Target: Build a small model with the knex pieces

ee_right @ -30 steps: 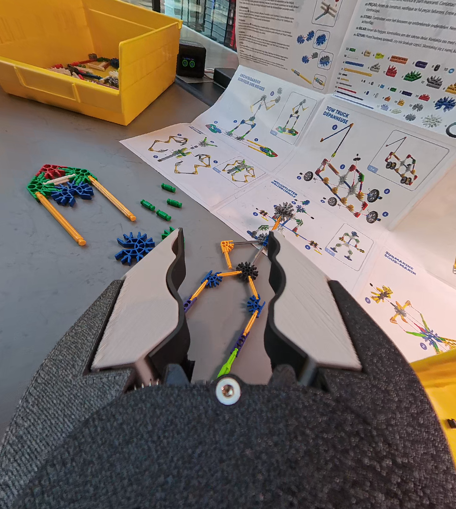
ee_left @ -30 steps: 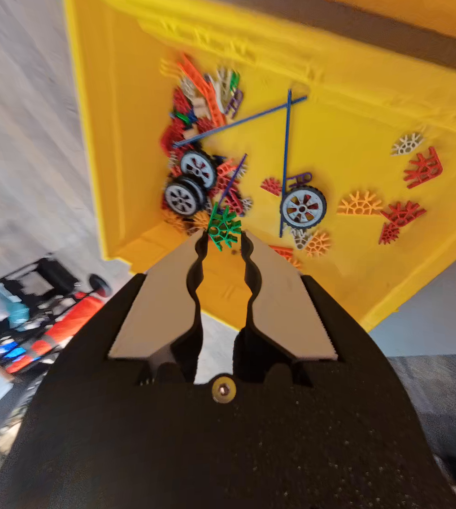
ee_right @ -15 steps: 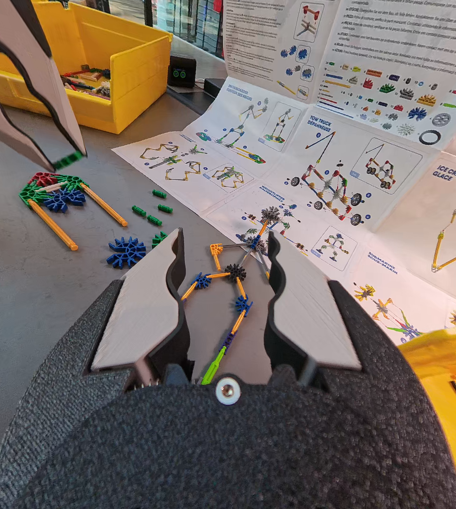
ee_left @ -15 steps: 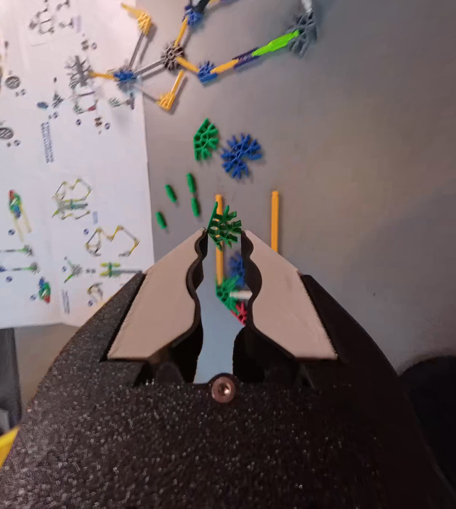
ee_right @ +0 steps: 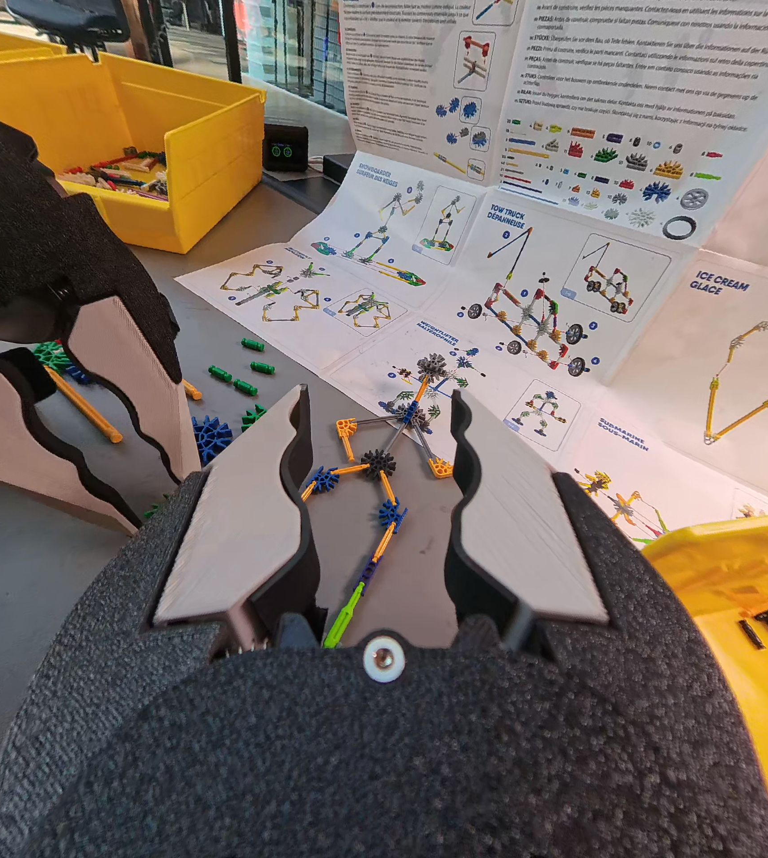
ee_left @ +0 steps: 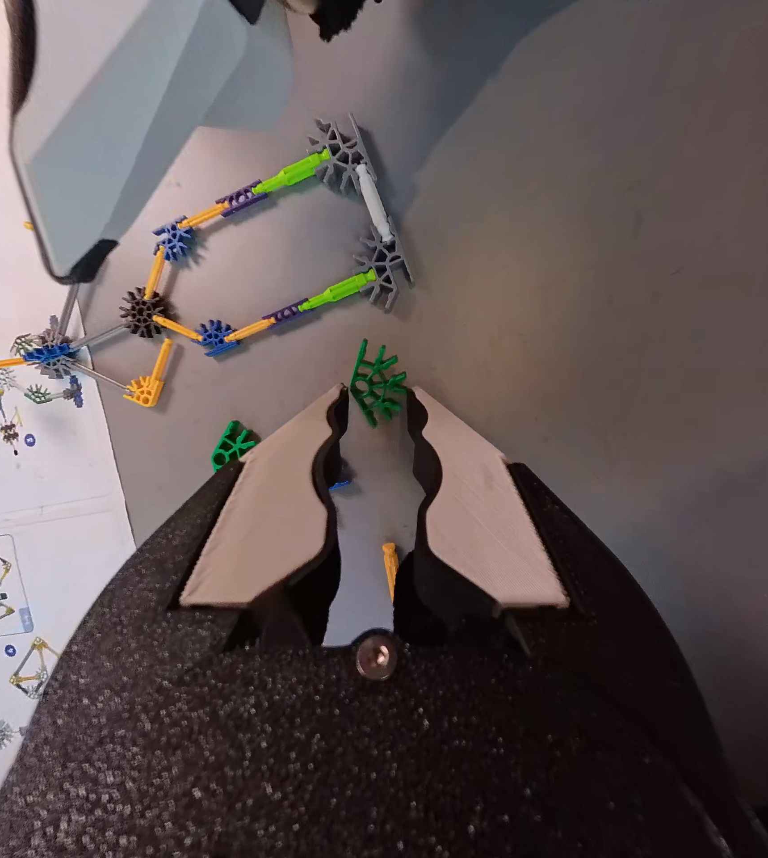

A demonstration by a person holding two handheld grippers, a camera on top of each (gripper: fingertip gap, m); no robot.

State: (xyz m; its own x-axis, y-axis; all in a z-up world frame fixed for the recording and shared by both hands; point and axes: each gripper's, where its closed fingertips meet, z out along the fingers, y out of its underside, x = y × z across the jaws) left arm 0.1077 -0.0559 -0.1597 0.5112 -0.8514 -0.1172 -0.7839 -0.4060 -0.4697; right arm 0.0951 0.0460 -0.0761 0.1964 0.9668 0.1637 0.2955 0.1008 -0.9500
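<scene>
My left gripper (ee_left: 377,391) is shut on a green fan-shaped connector (ee_left: 375,385), held at the fingertips just above the grey table (ee_left: 604,325). Just beyond it lies a flat build (ee_left: 252,288) of yellow, purple and lime rods with blue, black and grey connectors. My right gripper (ee_right: 379,401) is open and empty, hovering over the same build (ee_right: 377,464); one of its fingers (ee_left: 117,116) shows at the top left of the left wrist view. The left gripper (ee_right: 161,503) shows at the left of the right wrist view.
A second green connector (ee_left: 231,448) and a yellow rod (ee_left: 390,575) lie under my left gripper. Short green rods (ee_right: 238,371) and a blue connector (ee_right: 210,434) lie left of the build. A folded instruction sheet (ee_right: 558,232) stands behind. Yellow bins sit back left (ee_right: 215,153) and at the right (ee_right: 744,580).
My left gripper has carried the green connector from over the yellow parts bin across the table to beside the build. The right gripper has stayed open and almost still.
</scene>
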